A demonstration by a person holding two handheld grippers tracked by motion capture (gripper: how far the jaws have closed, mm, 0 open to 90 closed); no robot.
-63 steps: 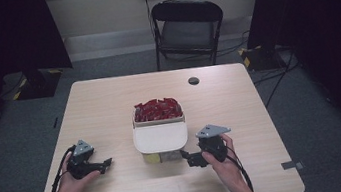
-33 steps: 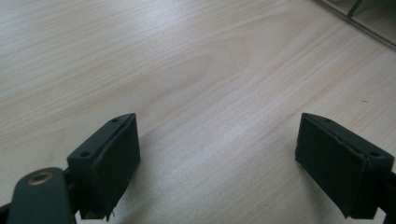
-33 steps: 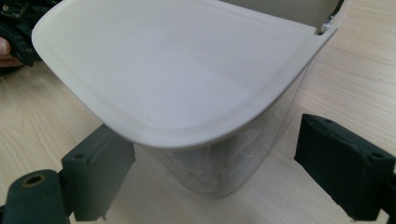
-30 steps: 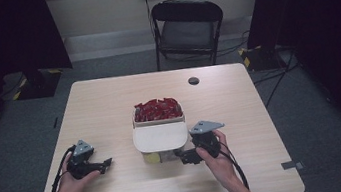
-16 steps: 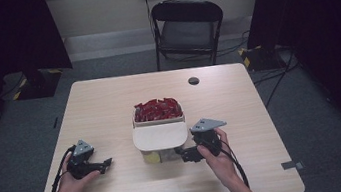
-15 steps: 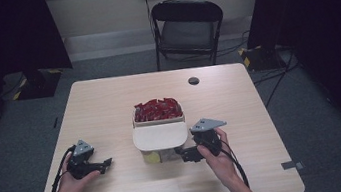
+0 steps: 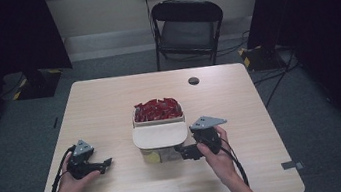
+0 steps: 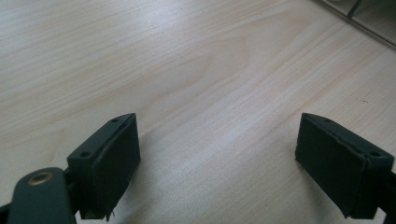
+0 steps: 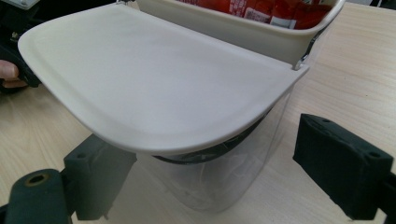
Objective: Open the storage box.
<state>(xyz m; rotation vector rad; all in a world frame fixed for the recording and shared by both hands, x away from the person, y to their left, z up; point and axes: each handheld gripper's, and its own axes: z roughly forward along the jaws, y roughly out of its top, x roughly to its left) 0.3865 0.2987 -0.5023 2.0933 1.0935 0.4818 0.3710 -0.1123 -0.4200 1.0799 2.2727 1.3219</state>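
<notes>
Figure: high view with both gripper views, one instant. At the centre of the pale rectangular wooden table point(image 7: 110, 109) stands a cream plastic dispenser box point(image 7: 159, 122) heaped with red sachets point(image 7: 157, 109); a flat cream lid-like shelf with rounded corners point(image 7: 160, 135) juts from its near side, over a clear curved plastic front point(image 9: 224, 177). A small yellow item point(image 7: 152, 157) shows through the clear part in the high view (its nature cannot be told).

The right gripper point(image 7: 185, 152) sits at about 4 o'clock from the box. Its jaws stand wide, one passing under the shelf's rim, the other out beside the clear front, neither pad pressing anything. This low, level approach suggests the hand is lining up to grip the clear front or the shelf above it, judged from the pose alone.

The left gripper point(image 7: 106, 162) rests at about 8 o'clock, well apart from the box, jaws spread wide over bare wood and holding nothing; it appears parked so the working side stays unobstructed. A small dark round disc point(image 7: 193, 80) lies at 1 o'clock, and a black folding chair point(image 7: 188, 28) stands beyond the far edge.
</notes>
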